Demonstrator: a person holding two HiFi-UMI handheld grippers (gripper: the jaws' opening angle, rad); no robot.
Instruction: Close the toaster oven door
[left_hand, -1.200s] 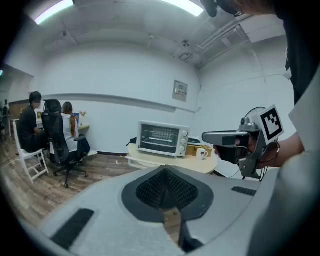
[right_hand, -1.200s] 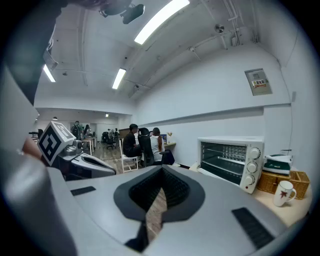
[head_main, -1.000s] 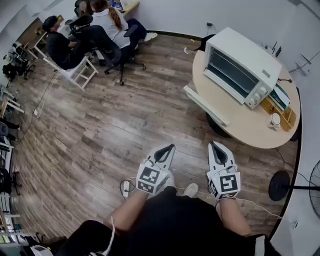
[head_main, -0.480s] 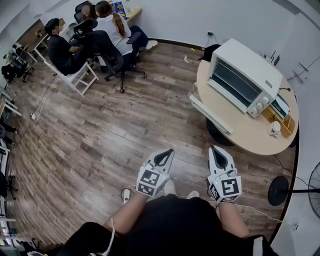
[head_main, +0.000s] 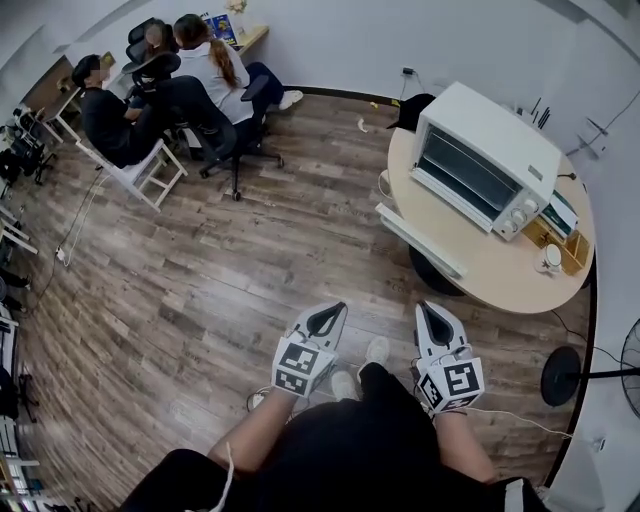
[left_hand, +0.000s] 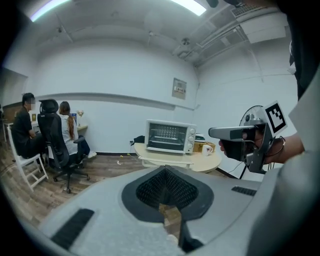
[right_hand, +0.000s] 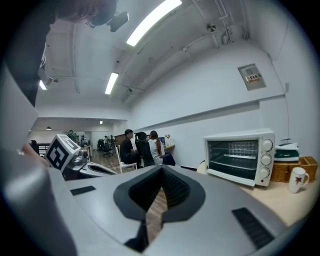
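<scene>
The white toaster oven (head_main: 490, 150) stands on a round wooden table (head_main: 500, 270) at the upper right, also in the left gripper view (left_hand: 170, 136) and the right gripper view (right_hand: 240, 156). Its door looks folded down, with a white front edge (head_main: 420, 240) reaching past the table rim and the rack inside showing. My left gripper (head_main: 338, 308) and right gripper (head_main: 424, 307) are held side by side over the floor, well short of the table. Both are shut and empty, with their tips (left_hand: 164, 169) (right_hand: 161, 170) closed to a point.
A mug (head_main: 550, 238) and a woven basket (head_main: 560, 215) sit on the table right of the oven. A standing fan base (head_main: 560, 375) is on the floor at the right. Seated people on office chairs (head_main: 170, 90) are at the far left. Wood floor (head_main: 230, 260) lies between.
The head view has shifted a little and one shoe has stepped forward between the grippers. Both grippers stay shut at much the same place in view.
</scene>
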